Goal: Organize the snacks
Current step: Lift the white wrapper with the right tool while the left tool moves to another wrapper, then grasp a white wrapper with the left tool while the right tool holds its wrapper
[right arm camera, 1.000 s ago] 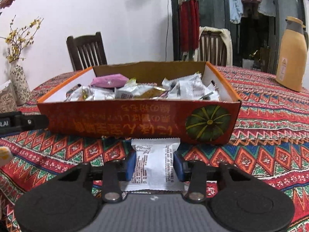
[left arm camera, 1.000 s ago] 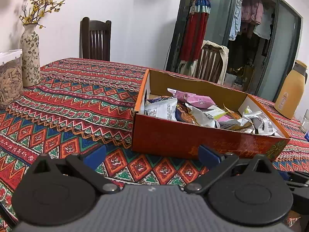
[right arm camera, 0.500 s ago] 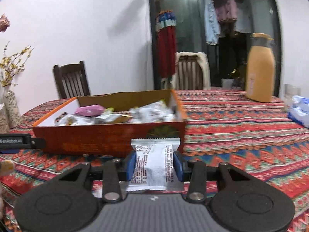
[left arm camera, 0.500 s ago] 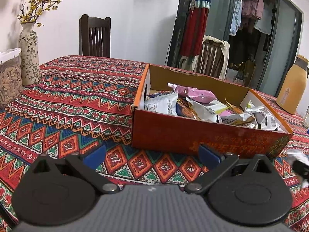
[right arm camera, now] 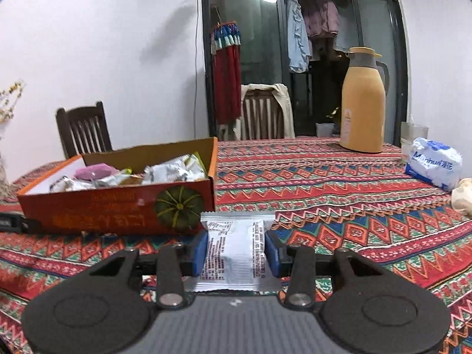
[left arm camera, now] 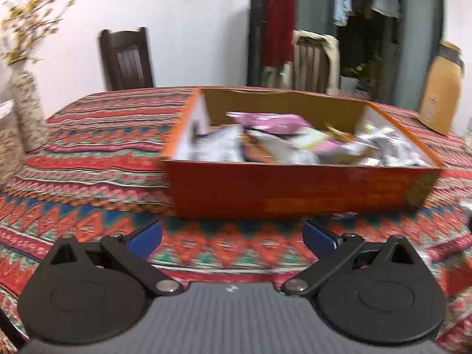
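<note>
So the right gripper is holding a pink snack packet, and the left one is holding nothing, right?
Almost. The packet in the right gripper is white, not pink: the right wrist view shows a white snack packet with small print pinched between its blue pads. The pink packet lies in the orange box. The left gripper is indeed holding nothing.

A small white snack packet (right arm camera: 236, 250) with tiny print is pinched flat between two blue fingers (right arm camera: 200, 253), up off the surface. Just to its left sits an open orange cardboard box (right arm camera: 118, 209) with a green pumpkin picture on its front. Many snack packets (left arm camera: 295, 144) lie heaped inside, white, pink and yellow.
</note>
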The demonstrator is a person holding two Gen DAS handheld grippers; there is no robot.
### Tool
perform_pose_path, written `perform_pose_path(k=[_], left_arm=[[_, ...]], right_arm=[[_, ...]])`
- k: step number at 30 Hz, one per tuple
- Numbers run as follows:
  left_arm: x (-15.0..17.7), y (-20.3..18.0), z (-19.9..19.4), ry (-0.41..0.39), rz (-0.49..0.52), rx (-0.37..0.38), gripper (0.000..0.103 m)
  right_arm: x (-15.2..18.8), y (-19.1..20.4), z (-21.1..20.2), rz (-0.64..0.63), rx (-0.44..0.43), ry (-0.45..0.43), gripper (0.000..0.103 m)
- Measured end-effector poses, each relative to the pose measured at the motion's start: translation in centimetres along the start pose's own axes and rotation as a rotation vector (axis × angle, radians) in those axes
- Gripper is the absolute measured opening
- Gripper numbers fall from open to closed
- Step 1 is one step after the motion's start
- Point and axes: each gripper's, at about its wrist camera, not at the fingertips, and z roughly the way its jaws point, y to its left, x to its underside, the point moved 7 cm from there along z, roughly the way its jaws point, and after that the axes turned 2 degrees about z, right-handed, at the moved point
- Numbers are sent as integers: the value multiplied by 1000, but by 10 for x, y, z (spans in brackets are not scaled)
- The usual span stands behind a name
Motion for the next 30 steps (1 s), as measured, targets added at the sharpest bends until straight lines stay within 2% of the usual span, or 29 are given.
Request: perform_pose_path(k=[6, 9, 17, 24, 30], left_arm=[[-3, -72, -14, 37, 93, 154, 103], [1, -98, -15, 58, 128, 182, 103], [20, -140, -5, 117, 188, 196, 103], [34, -156, 12, 167, 222, 165, 103], [35, -158, 14, 146, 216, 157, 103]], right_arm=[[-1, -7, 0, 61, -38, -4, 41], [-1, -10, -1, 80, -36, -10, 41], [0, -21, 0, 137, -55, -11, 41], [0, -20, -3, 140, -95, -18, 41], [0, -19, -4, 142, -110, -21, 41]])
